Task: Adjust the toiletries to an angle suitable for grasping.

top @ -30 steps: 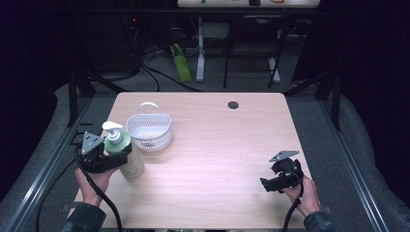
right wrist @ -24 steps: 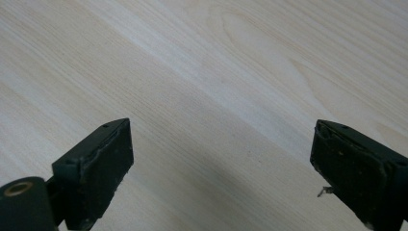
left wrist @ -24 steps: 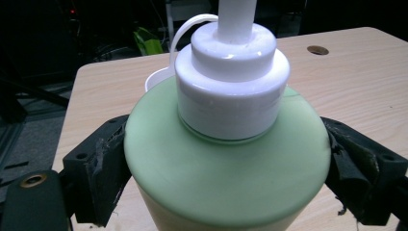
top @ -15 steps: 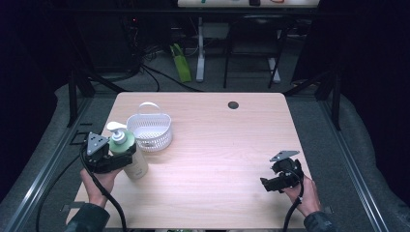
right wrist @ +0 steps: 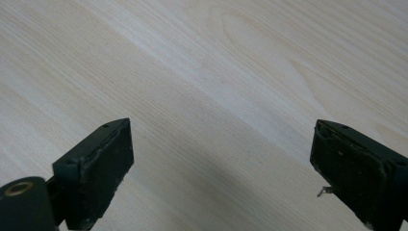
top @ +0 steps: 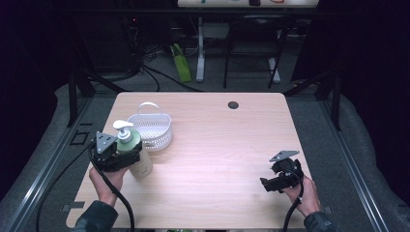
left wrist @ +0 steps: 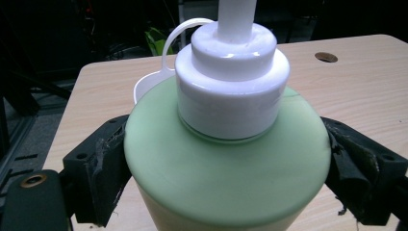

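My left gripper [top: 126, 155] is clamped on a green pump bottle [top: 137, 153], with both jaws pressing on its shoulder from the two sides, as the left gripper view [left wrist: 226, 159] shows clearly. The bottle [left wrist: 226, 183] has a white pump head [left wrist: 232, 72] and I hold it upright at about 8 o'clock on the wooden table [top: 217, 145]. Just behind it, toward 10 o'clock, stands a white plastic basket [top: 153, 128] with a slotted wall and a handle; the bottle almost touches it. I cannot see anything inside the basket, but its bottom is partly hidden from me. In the left gripper view the handle and the rim of the basket [left wrist: 159, 77] appear behind the bottle.

My right gripper [top: 268, 184] is at about 4 o'clock, well apart from the bottle. Its jaws stand wide and released, with nothing between them, over bare wood [right wrist: 216, 86].

A small dark hole [top: 233, 105] is in the table at 12 o'clock.
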A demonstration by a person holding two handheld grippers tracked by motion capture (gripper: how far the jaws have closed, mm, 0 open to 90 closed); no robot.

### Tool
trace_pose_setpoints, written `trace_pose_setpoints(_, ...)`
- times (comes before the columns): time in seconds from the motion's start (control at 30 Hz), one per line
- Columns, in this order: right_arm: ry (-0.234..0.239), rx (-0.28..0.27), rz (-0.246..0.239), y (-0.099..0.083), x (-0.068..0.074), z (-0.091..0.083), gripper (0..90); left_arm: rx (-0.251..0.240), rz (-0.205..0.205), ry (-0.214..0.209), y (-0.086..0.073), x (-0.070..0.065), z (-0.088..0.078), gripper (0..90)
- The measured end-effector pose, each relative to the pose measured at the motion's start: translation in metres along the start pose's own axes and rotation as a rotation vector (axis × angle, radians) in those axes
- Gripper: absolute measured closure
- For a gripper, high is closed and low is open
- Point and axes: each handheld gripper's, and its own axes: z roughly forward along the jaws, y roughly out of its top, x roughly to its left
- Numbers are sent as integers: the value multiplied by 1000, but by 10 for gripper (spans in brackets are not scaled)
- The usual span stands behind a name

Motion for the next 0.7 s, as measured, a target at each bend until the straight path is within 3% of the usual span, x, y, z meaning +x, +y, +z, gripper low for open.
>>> trace_pose_setpoints(0.37,2,-2,-1,0,0,0,74,7,5,-2,6,-23,11,121)
trace_pose_setpoints(0.57,2,-8,1,0,-1,-1,73,7,21,-28,7,-20,10,112)
trace_pose_setpoints(0.7,2,-9,-1,-1,-1,-2,73,2,48,-41,10,-17,5,59)
